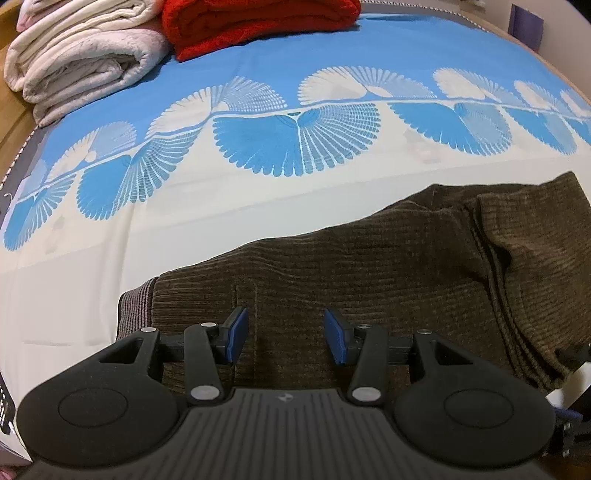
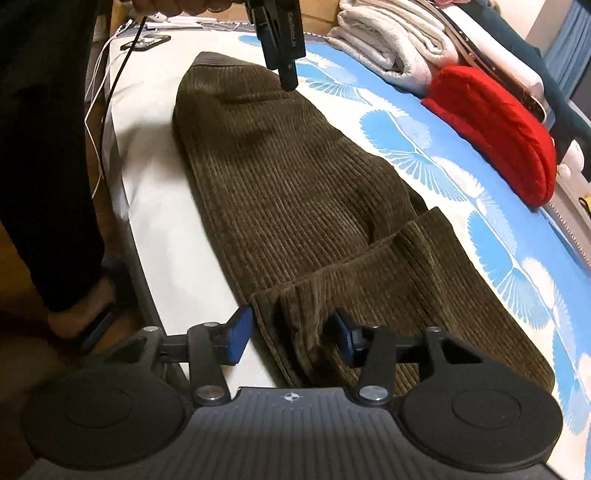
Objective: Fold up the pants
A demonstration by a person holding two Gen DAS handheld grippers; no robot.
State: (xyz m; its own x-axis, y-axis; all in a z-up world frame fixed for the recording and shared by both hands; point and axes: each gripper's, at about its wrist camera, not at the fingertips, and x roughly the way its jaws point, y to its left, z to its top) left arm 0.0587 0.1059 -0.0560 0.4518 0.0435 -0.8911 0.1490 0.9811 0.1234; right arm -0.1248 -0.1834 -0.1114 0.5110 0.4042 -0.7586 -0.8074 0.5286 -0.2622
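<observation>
Blue-padded right gripper [image 2: 291, 334] gapes around the bunched leg hems of one pair of brown corduroy pants [image 2: 295, 177], laid lengthwise on the patterned bedsheet [image 2: 424, 147]. Left gripper [image 1: 282, 334] (also spread) hovers over the waistband end. Two folded stacks behind: white blanket [image 1: 77, 59], red blanket [image 1: 255, 26].

The left gripper [image 1: 286, 334] sits low in the left wrist view with its blue-padded fingers [image 1: 236, 334] spread apart, nothing between them. In the right wrist view it hangs at the top centre [image 2: 288, 79], pointing downward, gripped from above by the person's hand [image 2: 173, 5] at the top edge. The right gripper [image 2: 291, 334] fills the bottom of its own view, its jaws parted. The person's dark-trousered leg [image 2: 44, 147] stands along the left edge, the foot [image 2: 79, 314] at lower left.
</observation>
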